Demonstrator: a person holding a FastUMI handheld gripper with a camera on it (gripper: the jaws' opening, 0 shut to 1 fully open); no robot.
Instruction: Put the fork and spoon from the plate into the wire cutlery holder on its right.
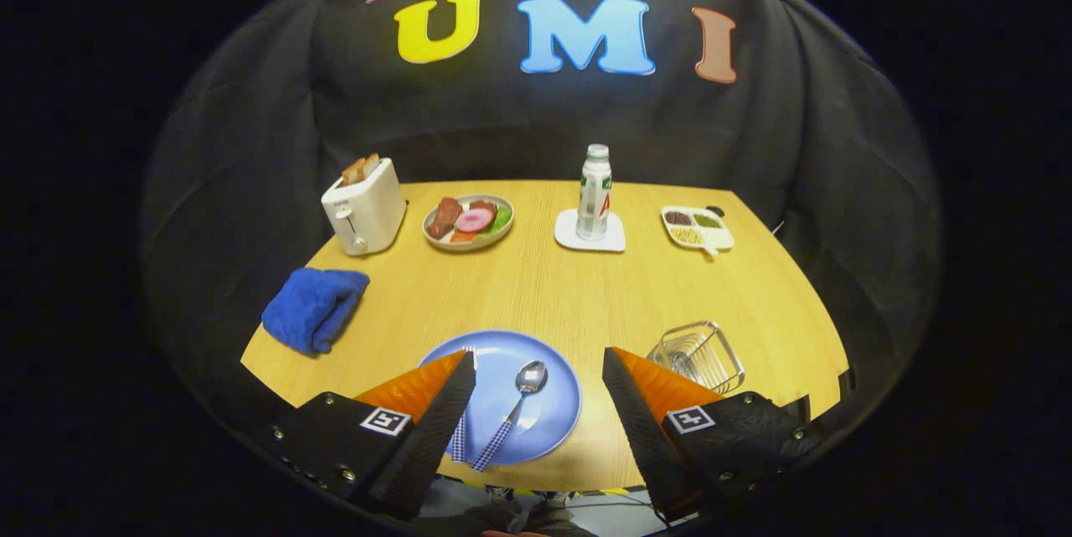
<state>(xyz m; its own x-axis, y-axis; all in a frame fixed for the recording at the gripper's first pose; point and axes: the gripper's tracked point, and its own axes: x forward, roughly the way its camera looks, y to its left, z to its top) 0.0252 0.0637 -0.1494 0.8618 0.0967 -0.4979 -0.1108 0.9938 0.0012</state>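
Observation:
A blue plate lies on the wooden table near its front edge, between my fingers. On it rests a spoon with a checked blue-and-white handle, bowl pointing away from me. The fork lies to the spoon's left, mostly hidden behind my left finger; its checked handle and tines peek out. The wire cutlery holder stands to the right of the plate, just beyond my right finger. My gripper hovers above the plate, open wide, with nothing held.
At the back of the table stand a white toaster with bread, a plate of food, a bottle on a white coaster, and a small divided dish. A folded blue cloth lies left of the plate.

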